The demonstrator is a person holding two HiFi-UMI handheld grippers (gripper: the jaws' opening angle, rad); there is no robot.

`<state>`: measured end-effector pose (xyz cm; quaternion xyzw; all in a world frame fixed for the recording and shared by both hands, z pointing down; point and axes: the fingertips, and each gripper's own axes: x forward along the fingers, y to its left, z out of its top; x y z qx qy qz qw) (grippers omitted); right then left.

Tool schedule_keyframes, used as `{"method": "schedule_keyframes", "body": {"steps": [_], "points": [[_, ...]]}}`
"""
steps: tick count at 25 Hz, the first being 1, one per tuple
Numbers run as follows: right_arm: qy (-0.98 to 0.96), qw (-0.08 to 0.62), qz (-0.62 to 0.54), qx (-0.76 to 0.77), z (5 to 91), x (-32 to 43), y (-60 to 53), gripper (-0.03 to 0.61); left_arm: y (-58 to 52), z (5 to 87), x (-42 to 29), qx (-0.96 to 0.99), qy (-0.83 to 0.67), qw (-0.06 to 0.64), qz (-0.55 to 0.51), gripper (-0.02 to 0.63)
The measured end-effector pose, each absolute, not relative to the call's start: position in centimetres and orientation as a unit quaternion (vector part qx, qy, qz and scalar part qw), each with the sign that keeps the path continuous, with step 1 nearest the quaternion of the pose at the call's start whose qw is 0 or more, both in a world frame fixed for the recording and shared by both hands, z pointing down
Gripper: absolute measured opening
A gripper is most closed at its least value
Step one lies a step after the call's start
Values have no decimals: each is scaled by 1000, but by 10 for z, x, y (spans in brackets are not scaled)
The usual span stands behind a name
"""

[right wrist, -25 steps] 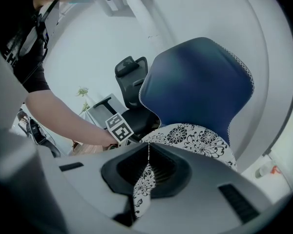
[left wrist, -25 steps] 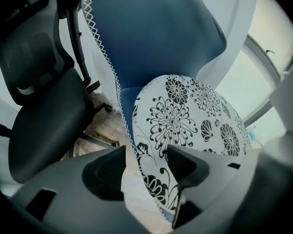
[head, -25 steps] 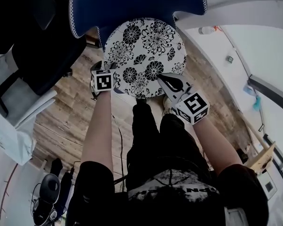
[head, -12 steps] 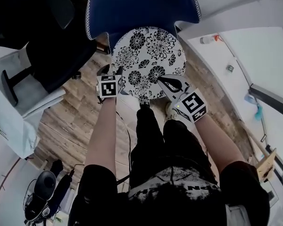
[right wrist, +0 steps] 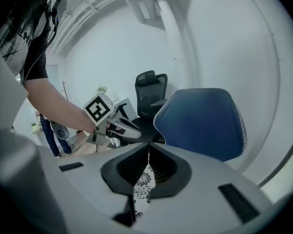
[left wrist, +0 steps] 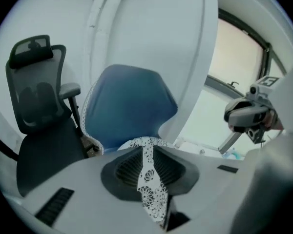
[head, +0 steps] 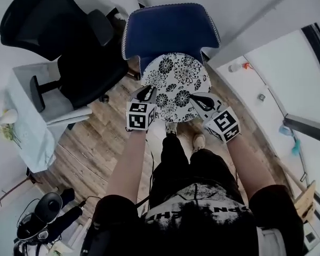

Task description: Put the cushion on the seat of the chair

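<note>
The left hand-held gripper [head: 145, 94], just closing, and the right hand-held gripper [head: 199, 99] are pinching the flowery cushion [head: 176, 81] by the blue chair [head: 168, 31].

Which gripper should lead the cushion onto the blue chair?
Left gripper, slightly: its jaws, just closed on the cushion, face the blue chair squarely; the right gripper, also clamping it, sees the chair off-centre.

The cushion [head: 176, 84] is before the chair [head: 170, 28], seemingly over it; office chair [head: 58, 41] left.
</note>
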<state>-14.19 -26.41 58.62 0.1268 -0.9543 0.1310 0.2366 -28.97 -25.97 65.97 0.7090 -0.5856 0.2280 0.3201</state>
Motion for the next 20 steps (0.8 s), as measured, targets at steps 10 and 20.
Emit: {"method": "schedule_keyframes", "body": {"steps": [10,20], "points": [[-970,173,106,137,485,-123,-256,18,-259,502,-232,772,-578,222,145,15],[-973,124,87,175,414,-97,-269,18,-250,428,-203,799,-563,137,159,15]]}}
